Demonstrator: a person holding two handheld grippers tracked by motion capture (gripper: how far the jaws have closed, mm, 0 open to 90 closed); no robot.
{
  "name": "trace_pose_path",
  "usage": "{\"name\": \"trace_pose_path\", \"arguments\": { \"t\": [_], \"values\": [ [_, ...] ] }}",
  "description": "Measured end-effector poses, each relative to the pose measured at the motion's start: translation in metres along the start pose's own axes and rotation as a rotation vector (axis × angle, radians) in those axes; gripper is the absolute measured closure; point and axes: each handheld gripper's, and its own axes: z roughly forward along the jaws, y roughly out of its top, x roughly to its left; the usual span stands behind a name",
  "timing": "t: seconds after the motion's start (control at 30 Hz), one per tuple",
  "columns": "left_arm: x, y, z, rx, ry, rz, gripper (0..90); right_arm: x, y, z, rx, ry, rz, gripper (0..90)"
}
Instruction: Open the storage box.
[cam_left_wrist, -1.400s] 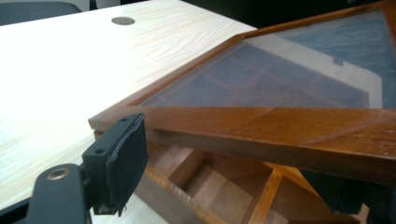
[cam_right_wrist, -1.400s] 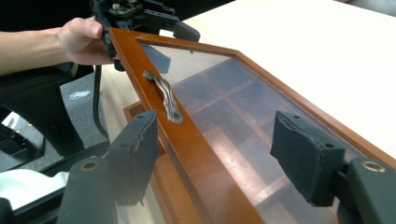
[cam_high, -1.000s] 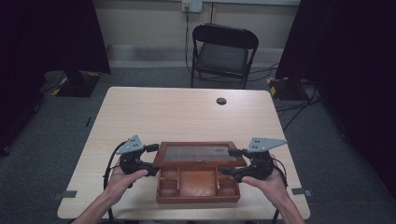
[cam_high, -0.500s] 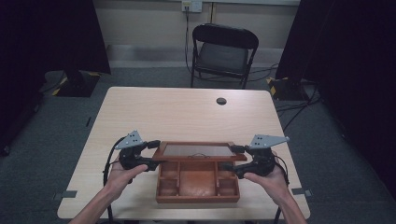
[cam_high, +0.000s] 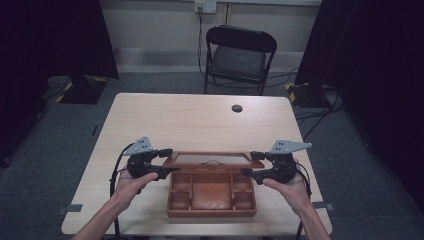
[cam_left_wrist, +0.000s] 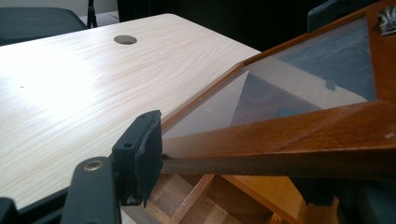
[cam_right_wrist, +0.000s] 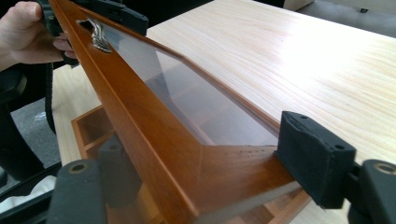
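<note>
A brown wooden box (cam_high: 212, 200) with several open compartments sits near the table's front edge. Its glass-paned lid (cam_high: 212, 160) is held tilted up over the back of the box. My left gripper (cam_high: 167, 162) is shut on the lid's left end, where the wooden frame (cam_left_wrist: 299, 126) sits between the jaws. My right gripper (cam_high: 252, 163) is shut on the right end, with the frame (cam_right_wrist: 196, 154) clamped between its pads (cam_right_wrist: 313, 154). A small metal handle (cam_right_wrist: 98, 32) sits on the lid's free edge.
The light wood table (cam_high: 200, 120) stretches bare beyond the box, with a round cable hole (cam_high: 237, 108) at the back. A black folding chair (cam_high: 239, 57) stands behind the table. Dark curtains hang on both sides. The other hand (cam_right_wrist: 28, 28) appears in the right gripper view.
From above the lid shows as a thinner strip than a second ago, so its tilt has changed. Both grippers have stayed on its ends and moved with it.
</note>
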Motion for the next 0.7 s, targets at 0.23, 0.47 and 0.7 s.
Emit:
{"name": "trace_pose_path", "arguments": {
  "t": [0.23, 0.47, 0.7],
  "values": [
    [0.002, 0.001, 0.002, -0.006, 0.003, -0.003, 36.4, -0.006, 0.002, 0.001, -0.020, 0.002, 0.014, 34.3],
    [0.006, 0.007, 0.002, 0.005, -0.001, -0.011, 39.4, -0.009, 0.005, 0.002, -0.036, 0.003, 0.009, 38.9],
    [0.010, 0.011, 0.004, 0.000, -0.007, -0.030, 40.2, -0.014, 0.010, 0.002, -0.057, 0.002, 0.014, 40.7]
  ]
}}
